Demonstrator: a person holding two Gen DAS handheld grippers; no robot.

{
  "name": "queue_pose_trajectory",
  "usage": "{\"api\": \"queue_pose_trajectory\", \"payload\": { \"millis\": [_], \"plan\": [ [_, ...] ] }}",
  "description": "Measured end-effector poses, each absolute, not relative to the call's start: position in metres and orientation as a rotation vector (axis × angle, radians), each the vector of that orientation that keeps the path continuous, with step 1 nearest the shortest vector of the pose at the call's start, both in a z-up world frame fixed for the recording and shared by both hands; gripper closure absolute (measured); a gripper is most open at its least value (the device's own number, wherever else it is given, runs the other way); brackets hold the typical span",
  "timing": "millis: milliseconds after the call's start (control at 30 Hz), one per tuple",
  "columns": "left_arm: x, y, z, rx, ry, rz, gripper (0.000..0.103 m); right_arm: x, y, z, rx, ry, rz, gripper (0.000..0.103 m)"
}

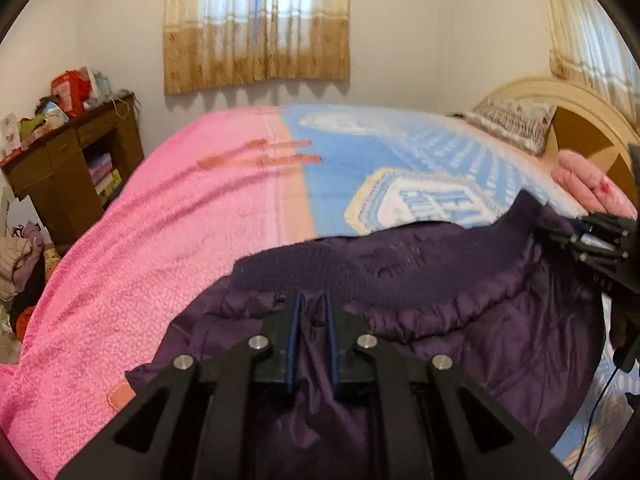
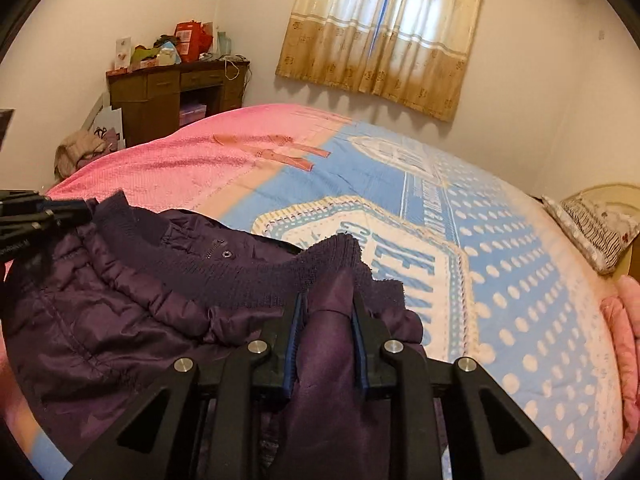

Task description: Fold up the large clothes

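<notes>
Desk (image 2: 176, 92) and curtain (image 2: 384, 36) flank bed (image 2: 500, 264).

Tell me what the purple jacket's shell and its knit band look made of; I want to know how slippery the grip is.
Purple jacket shell: looks like a thin synthetic weave, perhaps nylon or polyester, with a slight sheen, fine crinkles and quilted puffs suggesting padding. Knit band: matte ribbed knit, probably acrylic or wool blend; ribs show and its edge is fuzzy. Fibre content cannot be confirmed by sight.

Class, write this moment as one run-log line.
step: lift jacket | left gripper: shut on purple jacket | right gripper: shut on purple jacket | surface: bed
</notes>
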State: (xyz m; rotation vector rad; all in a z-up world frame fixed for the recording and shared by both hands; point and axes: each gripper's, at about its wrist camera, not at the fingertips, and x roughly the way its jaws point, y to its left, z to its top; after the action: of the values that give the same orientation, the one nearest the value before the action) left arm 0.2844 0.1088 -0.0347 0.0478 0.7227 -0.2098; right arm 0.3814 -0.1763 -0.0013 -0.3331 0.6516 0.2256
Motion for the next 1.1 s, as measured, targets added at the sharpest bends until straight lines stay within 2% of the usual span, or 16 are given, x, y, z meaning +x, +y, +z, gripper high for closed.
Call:
{"api": "queue_pose_trajectory", "payload": {
  "millis": [100, 300, 400, 633, 833, 900, 1100],
  "plan": [
    [0.291, 0.103, -0.040, 0.085, 0.736, -0.189, 0.088, 0.382, -0.177, 0.001, -0.325, 0.639, 0.220, 0.081],
    [0.303, 0.102, -0.032, 0.083, 0.690, -0.151, 0.092, 0.385, -0.179, 0.014, -0.293, 0.577, 0.182, 0.081],
    [0.314, 0.103, -0.030, 0.084, 0.682, -0.133, 0.098, 0.393, -0.181, 0.016, -0.276, 0.576, 0.154, 0.081],
    [0.336, 0.096, -0.066, 0.159, 0.736, -0.044, 0.099, 0.415, -0.190, -0.063, -0.260, 0.742, 0.118, 0.079],
    [0.332, 0.097, -0.075, 0.143, 0.722, -0.034, 0.099, 0.422, -0.188, -0.074, -0.265, 0.772, 0.107, 0.075],
    [0.333, 0.099, -0.075, 0.128, 0.714, -0.029, 0.099, 0.425, -0.189, -0.075, -0.253, 0.784, 0.111, 0.071],
    [0.337, 0.097, -0.081, 0.146, 0.736, -0.023, 0.099, 0.428, -0.188, -0.080, -0.273, 0.793, 0.103, 0.070]
  ]
}}
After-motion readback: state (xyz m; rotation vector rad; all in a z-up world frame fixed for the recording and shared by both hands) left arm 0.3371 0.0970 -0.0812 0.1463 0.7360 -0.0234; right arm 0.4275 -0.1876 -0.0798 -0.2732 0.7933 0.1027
